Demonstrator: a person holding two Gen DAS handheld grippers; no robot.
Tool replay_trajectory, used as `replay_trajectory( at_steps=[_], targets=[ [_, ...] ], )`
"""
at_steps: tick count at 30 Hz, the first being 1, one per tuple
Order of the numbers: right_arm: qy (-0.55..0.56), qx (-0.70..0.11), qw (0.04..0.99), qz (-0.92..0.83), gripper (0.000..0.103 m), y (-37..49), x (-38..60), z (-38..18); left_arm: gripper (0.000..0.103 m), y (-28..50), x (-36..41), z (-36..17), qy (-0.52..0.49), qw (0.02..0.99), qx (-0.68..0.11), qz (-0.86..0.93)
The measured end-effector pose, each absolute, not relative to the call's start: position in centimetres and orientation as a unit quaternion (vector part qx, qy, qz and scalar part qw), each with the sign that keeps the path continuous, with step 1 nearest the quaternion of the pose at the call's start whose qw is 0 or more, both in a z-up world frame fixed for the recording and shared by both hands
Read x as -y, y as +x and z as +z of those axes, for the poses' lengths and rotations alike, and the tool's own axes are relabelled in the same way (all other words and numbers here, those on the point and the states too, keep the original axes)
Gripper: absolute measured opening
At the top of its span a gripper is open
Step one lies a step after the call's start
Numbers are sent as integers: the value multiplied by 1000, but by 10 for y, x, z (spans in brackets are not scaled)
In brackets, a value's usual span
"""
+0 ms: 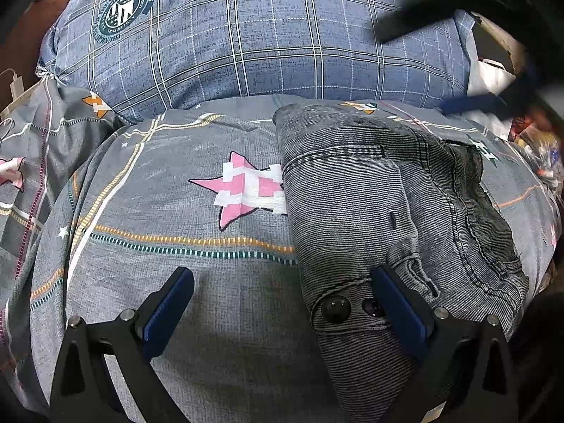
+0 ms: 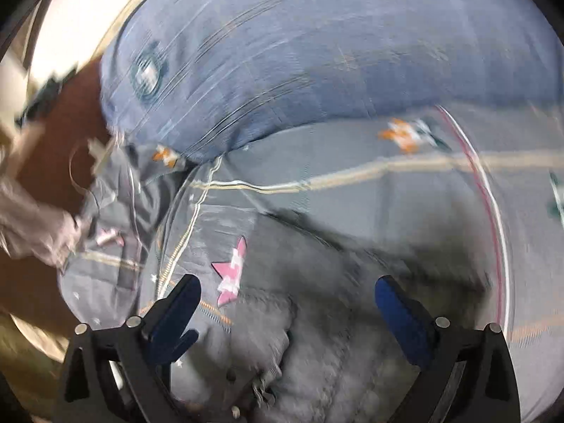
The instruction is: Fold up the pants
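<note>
1. The right wrist view is smeared with motion blur; the right gripper [image 2: 287, 305] shows only as two dark fingers spread wide, with nothing between them, above the grey mass of the pants [image 2: 317, 335].
2. In the left wrist view the left gripper [image 1: 282, 292] also stands wide and holds nothing; its right-hand finger [image 1: 398, 303] overlaps the waistband end of the pants [image 1: 370, 218], though contact cannot be judged.
3. The pants lie folded into a grey bundle, two dark buttons [image 1: 335, 308] showing at the near end; the lower edge is cut off by the frame.
4. The pants rest on a grey bedsheet [image 1: 176, 275] with striped lines; a pink star print [image 1: 243, 187] sits just left of the pants, partly covered by them.
5. Beyond the pants a blue plaid pillow [image 1: 264, 42] with a round crest [image 1: 121, 8] fills the far side.
6. Right of the pants, at the frame edge, lies colourful clutter [image 1: 539, 151] too blurred to identify; above it is a dark blurred shape [image 1: 423, 21].
</note>
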State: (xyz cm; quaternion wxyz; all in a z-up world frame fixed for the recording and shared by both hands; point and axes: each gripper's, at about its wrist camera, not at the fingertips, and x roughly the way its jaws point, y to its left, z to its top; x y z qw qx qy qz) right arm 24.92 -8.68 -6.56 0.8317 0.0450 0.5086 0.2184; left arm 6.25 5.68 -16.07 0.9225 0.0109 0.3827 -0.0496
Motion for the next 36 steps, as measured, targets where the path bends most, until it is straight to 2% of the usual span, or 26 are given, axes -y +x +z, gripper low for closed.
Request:
replay_trajectory(
  at_steps=[2,4,5,7,8,14,21,26,31,36],
  targets=[
    [-31,-528,828,187,100,270,62,-89,101,62,-56,-161,12,923,-381,-49],
    [-78,-587,793,147,100,290,54,-139,101,61,-55,-160,14,924,-379,-47],
    [-58,-588,793,148,103,291,60,-146,101,61,-54,-160,18,925,-378,-44],
    [-36,-571,806,150,102,285,66,-134,101,60,-54,-160,17,925,-376,-47],
    [-34,-555,816,157,99,277,71,-122,101,60,-55,-160,13,925,-376,-49],
    [77,-487,851,180,100,213,165,-63,101,58,-64,-149,-33,921,-385,-60],
    [206,-517,815,163,99,166,274,-116,101,56,-63,-131,-29,923,-383,-36],
    [260,-517,790,201,99,158,286,-144,101,57,-55,-130,-10,917,-399,-26],
    [266,-517,781,227,99,164,275,-155,101,58,-50,-125,-2,914,-406,-24],
    [275,-517,777,232,99,171,276,-161,101,77,-64,-128,-99,889,-440,-84]
  ],
)
